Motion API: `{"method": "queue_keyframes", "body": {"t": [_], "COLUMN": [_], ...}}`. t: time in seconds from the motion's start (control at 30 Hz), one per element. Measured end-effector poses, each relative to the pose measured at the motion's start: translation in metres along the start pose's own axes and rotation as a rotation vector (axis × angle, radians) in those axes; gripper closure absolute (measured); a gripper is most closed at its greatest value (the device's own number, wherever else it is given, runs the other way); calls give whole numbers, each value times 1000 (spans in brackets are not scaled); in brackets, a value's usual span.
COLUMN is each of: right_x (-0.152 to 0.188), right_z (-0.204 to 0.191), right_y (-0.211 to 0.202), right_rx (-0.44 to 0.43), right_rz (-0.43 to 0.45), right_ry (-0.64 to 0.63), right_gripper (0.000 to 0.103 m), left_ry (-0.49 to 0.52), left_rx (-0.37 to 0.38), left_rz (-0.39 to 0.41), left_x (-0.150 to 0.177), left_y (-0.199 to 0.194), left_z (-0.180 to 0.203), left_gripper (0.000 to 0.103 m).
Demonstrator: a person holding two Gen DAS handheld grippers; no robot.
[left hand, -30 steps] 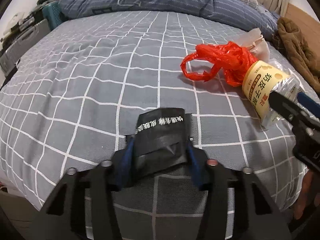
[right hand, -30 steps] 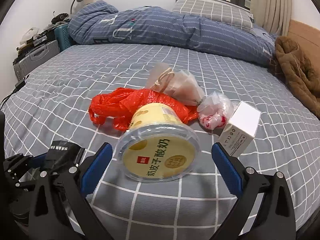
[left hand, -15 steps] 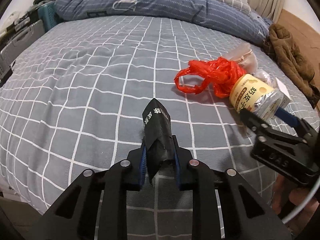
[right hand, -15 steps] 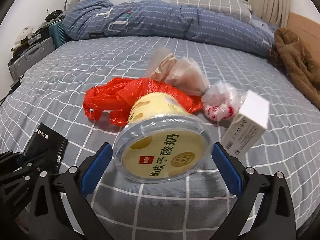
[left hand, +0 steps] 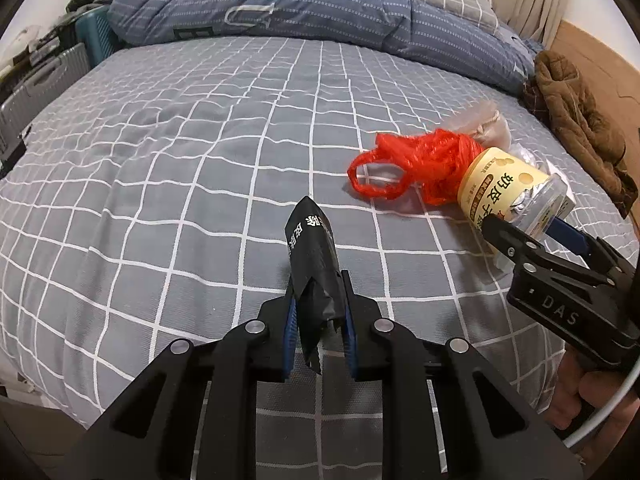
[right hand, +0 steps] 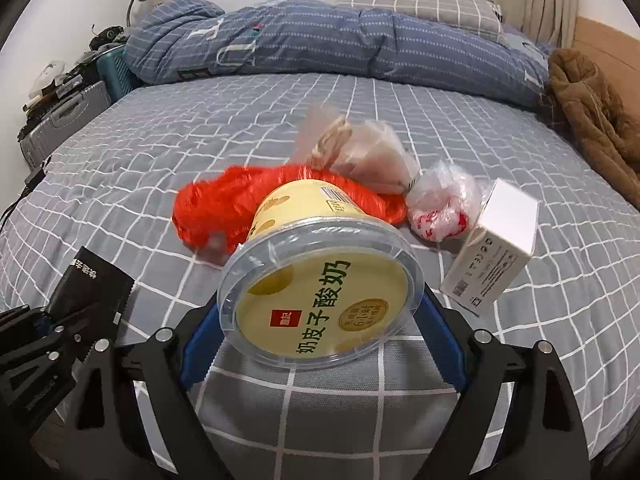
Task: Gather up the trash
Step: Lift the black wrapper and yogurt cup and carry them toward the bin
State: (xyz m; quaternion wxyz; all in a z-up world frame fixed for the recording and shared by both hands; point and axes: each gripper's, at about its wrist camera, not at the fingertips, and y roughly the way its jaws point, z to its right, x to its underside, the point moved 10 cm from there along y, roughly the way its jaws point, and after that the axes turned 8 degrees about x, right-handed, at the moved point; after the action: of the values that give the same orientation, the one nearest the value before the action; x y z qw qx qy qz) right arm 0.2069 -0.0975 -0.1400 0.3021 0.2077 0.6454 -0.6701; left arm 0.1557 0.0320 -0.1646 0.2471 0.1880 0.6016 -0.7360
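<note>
My left gripper [left hand: 318,320] is shut on a black foil wrapper [left hand: 314,252] with white print and holds it up above the grey checked bed [left hand: 180,152]. My right gripper [right hand: 320,312] is shut on a yellow yogurt tub [right hand: 320,284] with a clear lid, tilted and raised off the bed. The tub [left hand: 508,192] and right gripper [left hand: 560,264] show at the right of the left wrist view. The wrapper [right hand: 92,284] in the left gripper [right hand: 48,344] shows at the left of the right wrist view.
A red plastic bag [right hand: 240,200], a clear bag with brown contents [right hand: 360,152], a small crumpled clear bag [right hand: 440,204] and a white box [right hand: 496,240] lie behind the tub. A blue quilt [right hand: 340,44] lies at the back, brown clothing [right hand: 592,120] at right, suitcases [right hand: 64,120] at left.
My left gripper closed on the black wrapper, which folded narrow, and lifted it. My right gripper closed on the yogurt tub and raised it; the red bag shifted.
</note>
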Motion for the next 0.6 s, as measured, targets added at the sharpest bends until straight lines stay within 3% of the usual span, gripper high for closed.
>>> {"method": "queue_keyframes", "body": {"t": [0.6], "right_x": [8], "right_z": [12], "right_y": [-43], "right_rx": [2], "right_rz": [46], "right_ry": [23], "right_gripper": [19], "left_ry": [19], "left_rx": [29], "left_rz": [15], "left_x": [-2], "left_y": [-15], "left_z": [13], "left_gripper": [85]}}
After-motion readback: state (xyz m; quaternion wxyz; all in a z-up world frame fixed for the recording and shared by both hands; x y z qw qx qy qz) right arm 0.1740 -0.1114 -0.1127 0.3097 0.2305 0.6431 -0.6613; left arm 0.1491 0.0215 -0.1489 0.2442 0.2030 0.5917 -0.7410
